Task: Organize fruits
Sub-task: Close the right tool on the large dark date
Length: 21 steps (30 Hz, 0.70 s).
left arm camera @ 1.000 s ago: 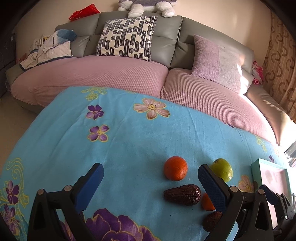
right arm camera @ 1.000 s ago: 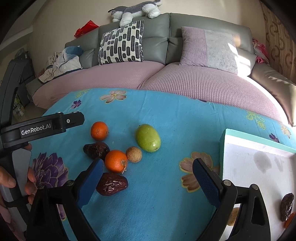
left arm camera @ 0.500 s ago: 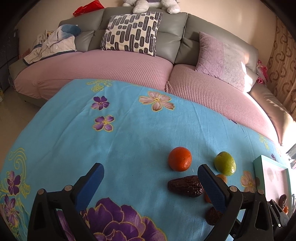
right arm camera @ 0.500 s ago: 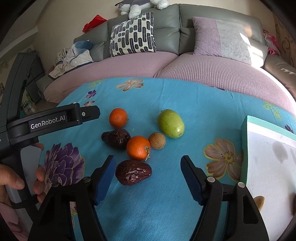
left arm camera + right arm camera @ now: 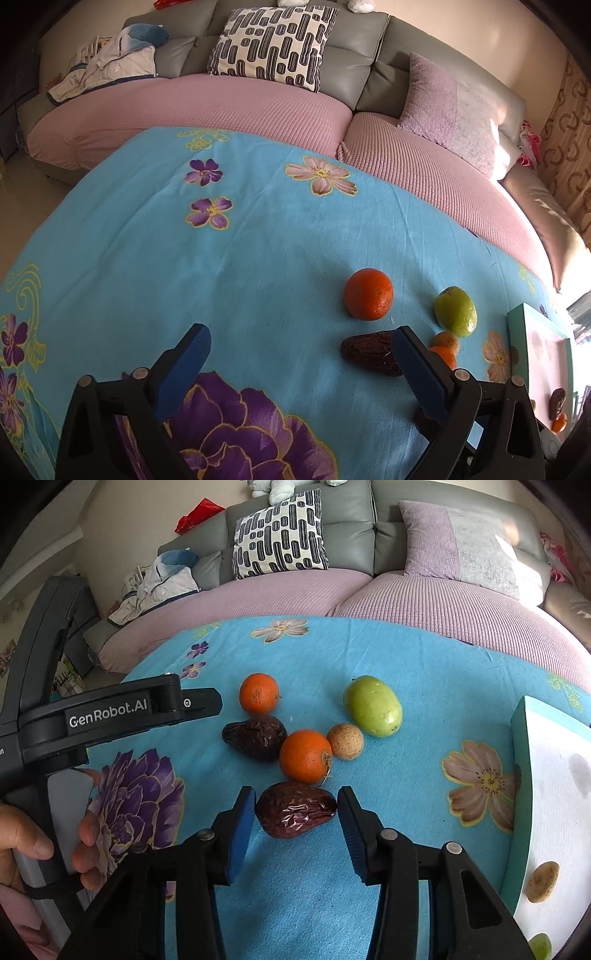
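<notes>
My right gripper (image 5: 296,806) has its blue pads against both ends of a dark wrinkled date (image 5: 295,810) that rests on the blue flowered cloth. Just beyond lie an orange (image 5: 306,756), a brown round fruit (image 5: 345,741), a second date (image 5: 255,736), another orange (image 5: 258,694) and a green fruit (image 5: 373,706). My left gripper (image 5: 301,334) hovers open over bare cloth, left of the pile, with an orange (image 5: 368,294) and a date (image 5: 369,352) by its right finger.
A white tray with a teal rim (image 5: 521,775) stands at the right and holds a brown round fruit (image 5: 542,881) and other pieces. A person's hand (image 5: 22,849) holds the left gripper's black housing (image 5: 110,712). A sofa (image 5: 258,122) with cushions runs behind the table.
My right gripper moved forward and down to the nearest date, and its jaws narrowed from wide open onto the date's ends. The left gripper shifted a little, still open.
</notes>
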Tool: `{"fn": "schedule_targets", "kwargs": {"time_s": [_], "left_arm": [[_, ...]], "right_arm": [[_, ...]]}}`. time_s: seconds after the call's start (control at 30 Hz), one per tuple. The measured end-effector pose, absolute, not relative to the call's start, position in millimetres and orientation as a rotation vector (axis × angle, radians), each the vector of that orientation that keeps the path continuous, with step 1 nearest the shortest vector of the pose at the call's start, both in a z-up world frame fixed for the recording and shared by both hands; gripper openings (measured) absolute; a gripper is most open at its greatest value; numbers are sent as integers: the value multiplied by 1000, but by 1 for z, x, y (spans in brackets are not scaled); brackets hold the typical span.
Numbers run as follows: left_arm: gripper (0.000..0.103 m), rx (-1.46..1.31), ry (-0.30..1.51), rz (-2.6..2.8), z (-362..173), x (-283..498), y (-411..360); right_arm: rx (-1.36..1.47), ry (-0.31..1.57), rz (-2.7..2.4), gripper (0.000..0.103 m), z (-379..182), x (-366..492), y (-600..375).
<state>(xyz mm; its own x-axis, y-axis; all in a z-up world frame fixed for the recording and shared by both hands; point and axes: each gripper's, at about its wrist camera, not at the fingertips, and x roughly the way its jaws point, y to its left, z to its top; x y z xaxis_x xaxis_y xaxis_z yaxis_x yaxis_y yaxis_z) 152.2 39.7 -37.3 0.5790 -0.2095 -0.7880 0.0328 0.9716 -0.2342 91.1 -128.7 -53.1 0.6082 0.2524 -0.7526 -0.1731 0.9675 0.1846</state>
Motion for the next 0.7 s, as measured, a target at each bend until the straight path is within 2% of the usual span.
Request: {"fn": "schedule_targets", "kwargs": {"time_s": [0.7], "left_arm": [[100, -226, 961, -186, -40, 150, 31]], "right_arm": [[112, 860, 217, 47, -43, 86, -142]]}}
